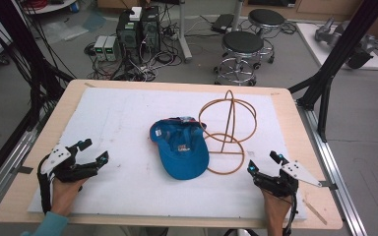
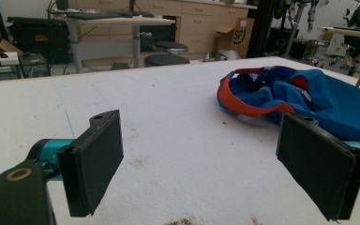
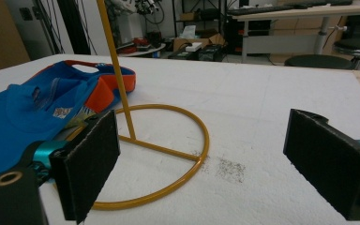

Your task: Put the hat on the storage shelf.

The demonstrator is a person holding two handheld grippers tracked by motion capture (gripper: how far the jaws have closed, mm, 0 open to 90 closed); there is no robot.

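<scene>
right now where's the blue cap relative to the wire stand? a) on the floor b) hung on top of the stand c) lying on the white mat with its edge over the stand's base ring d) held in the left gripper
c: the blue cap lies flat on the white mat, overlapping the base ring of the wire stand; both the left gripper and the right gripper are open and apart from it.

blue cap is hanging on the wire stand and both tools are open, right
Not quite. The cap lies on the table beside the stand, not on it, as the high view shows. The left tool and right tool are both open.
</scene>
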